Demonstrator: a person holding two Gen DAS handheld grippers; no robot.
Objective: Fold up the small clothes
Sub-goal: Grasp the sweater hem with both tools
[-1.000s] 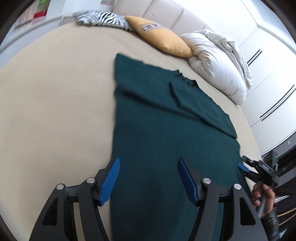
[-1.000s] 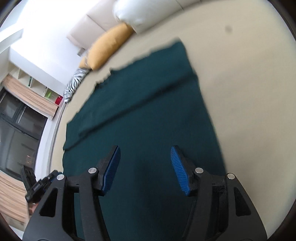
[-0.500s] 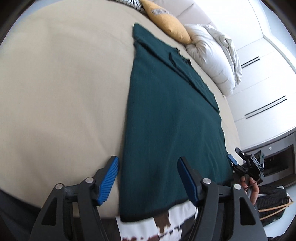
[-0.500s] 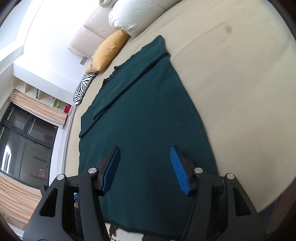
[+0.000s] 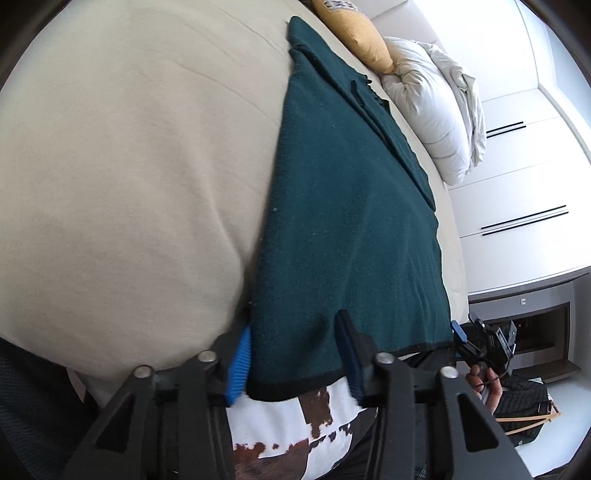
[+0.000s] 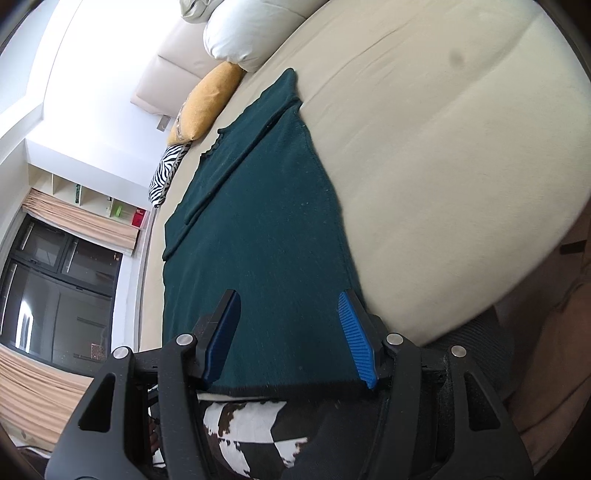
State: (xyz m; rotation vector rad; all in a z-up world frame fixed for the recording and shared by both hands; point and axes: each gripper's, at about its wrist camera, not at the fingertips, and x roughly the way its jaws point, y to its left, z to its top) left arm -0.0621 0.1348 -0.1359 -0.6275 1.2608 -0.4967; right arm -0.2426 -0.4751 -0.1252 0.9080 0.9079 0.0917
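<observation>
A dark green garment (image 5: 343, 206) lies spread flat on the beige bed (image 5: 122, 177), its dark hem hanging over the near edge. My left gripper (image 5: 291, 360) straddles the hem's near left corner. Its jaws are closing with the cloth between them, and the cloth does not look pinched. My right gripper (image 6: 290, 338) stands open over the hem at the garment's (image 6: 258, 236) near right corner, cloth lying between its fingers. In the left wrist view the right gripper (image 5: 467, 328) shows at the far end of the hem, held by a hand (image 5: 489, 386).
A yellow cushion (image 5: 354, 33) and a white bundled duvet (image 5: 436, 110) lie at the bed's head, with a zebra pillow (image 6: 166, 175) beside them. White wardrobe doors (image 5: 517, 177) stand to the right. A brown and white cowhide rug (image 5: 295, 428) lies below the bed's edge.
Both grippers drew back from over the garment's middle to its hem at the bed's near edge. The left jaws narrowed around the hem corner; the right jaws kept their width.
</observation>
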